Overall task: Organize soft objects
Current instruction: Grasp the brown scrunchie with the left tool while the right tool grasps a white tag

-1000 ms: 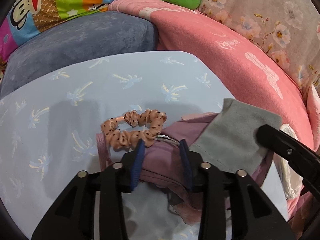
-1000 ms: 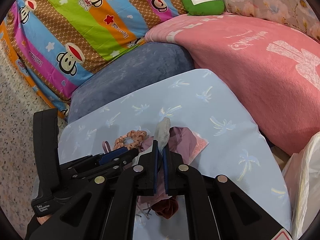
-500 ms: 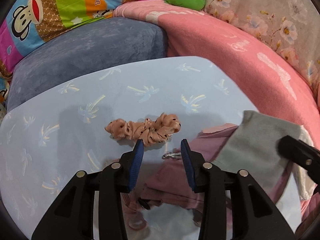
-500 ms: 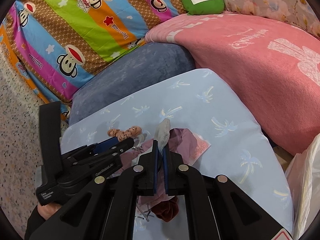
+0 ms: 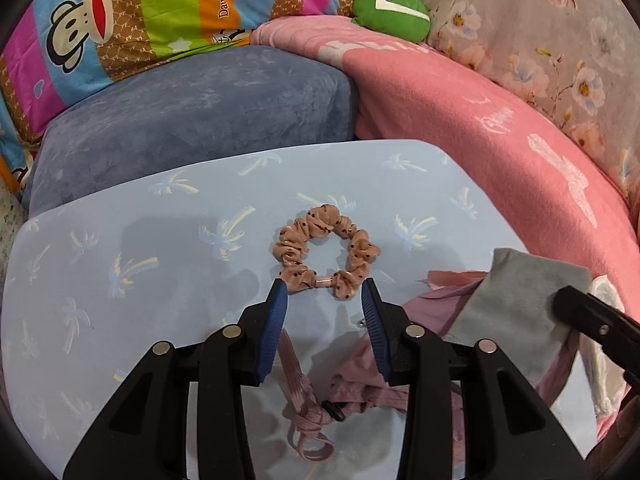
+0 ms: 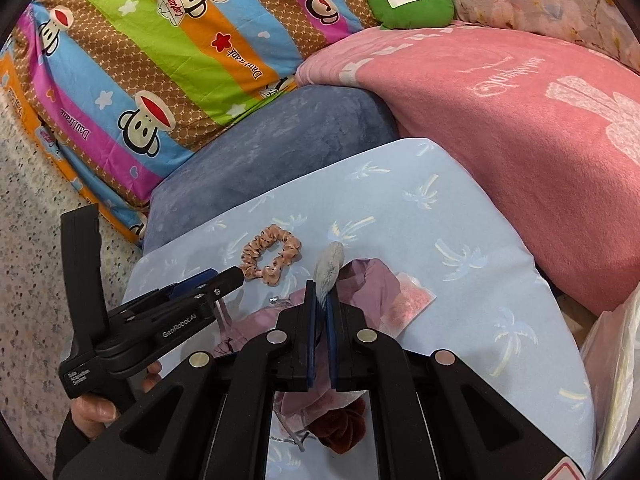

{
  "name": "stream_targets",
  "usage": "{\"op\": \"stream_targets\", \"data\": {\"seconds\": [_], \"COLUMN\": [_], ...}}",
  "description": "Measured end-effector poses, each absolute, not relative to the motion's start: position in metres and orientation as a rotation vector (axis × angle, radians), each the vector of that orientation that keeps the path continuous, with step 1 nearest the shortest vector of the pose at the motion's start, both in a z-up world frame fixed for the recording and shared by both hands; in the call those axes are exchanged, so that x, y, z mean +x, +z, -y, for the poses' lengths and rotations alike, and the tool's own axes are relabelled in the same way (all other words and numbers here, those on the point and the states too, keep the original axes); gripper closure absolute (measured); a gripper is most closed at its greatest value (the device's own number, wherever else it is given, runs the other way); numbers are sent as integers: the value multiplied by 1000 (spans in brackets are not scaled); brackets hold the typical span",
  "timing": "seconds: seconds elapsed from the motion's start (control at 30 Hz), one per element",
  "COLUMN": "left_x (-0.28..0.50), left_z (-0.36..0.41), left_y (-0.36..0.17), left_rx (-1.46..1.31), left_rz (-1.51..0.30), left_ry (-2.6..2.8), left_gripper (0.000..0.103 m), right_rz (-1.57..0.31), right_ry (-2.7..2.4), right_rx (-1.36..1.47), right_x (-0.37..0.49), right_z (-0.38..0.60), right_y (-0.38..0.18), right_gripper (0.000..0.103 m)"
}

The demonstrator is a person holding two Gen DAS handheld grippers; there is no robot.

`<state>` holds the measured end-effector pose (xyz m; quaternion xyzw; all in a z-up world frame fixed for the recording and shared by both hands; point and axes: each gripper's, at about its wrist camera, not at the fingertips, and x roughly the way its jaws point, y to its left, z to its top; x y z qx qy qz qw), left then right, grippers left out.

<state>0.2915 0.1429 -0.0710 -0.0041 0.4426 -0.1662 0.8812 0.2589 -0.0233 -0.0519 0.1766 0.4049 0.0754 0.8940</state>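
Scrunchie [image 5: 326, 254] on pillow [image 5: 160, 240], cloth [image 6: 329, 266] pinched

Around you: speckled floor [image 6: 28, 248] at left; striped cartoon-monkey bedding [image 6: 160, 60] behind; blue-grey plush cushion [image 5: 192, 120]; pink blanket [image 6: 520, 120]; floral fabric [image 5: 560, 40]; green plush cushion [image 6: 412, 2].

A green cushion [image 6: 412, 2] rests atop the pink blanket [image 6: 520, 112], beside what seems a cartoon-monkey quilt [image 6: 160, 48].

both wrist views look steeply down, close over the light blue cushion [image 5: 120, 248], sharing perhaps its scrunchie [image 6: 270, 259] area.
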Motion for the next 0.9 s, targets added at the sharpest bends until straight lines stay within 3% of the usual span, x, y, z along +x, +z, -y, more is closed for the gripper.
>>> {"op": "stream_targets", "data": {"seconds": [0.1, 0.37, 0.47, 0.53, 0.9], "left_x": [305, 336, 333, 331, 284], "left_z": [-142, -140, -142, -144, -136], "left_y": [-79, -101, -101, -100, -62], "left_rx": [-14, -46, -54, -80, -99], "left_rz": [-946, -1009, -1008, -1017, -980], "left_ry": [-334, -298, -307, -311, -340], "left_gripper": [58, 60, 82, 91, 93], "right_rz": [-838, -841, -844, -846, -800], "right_ry": [162, 168, 166, 166, 181], "right_rx": [366, 361, 364, 368, 385], "right_x": [261, 266, 266, 265, 243], "right_z": [22, 20, 21, 20, 20], "right_y": [-50, -52, -53, -53, -30], "right_gripper": [97, 97, 97, 97, 97]}}
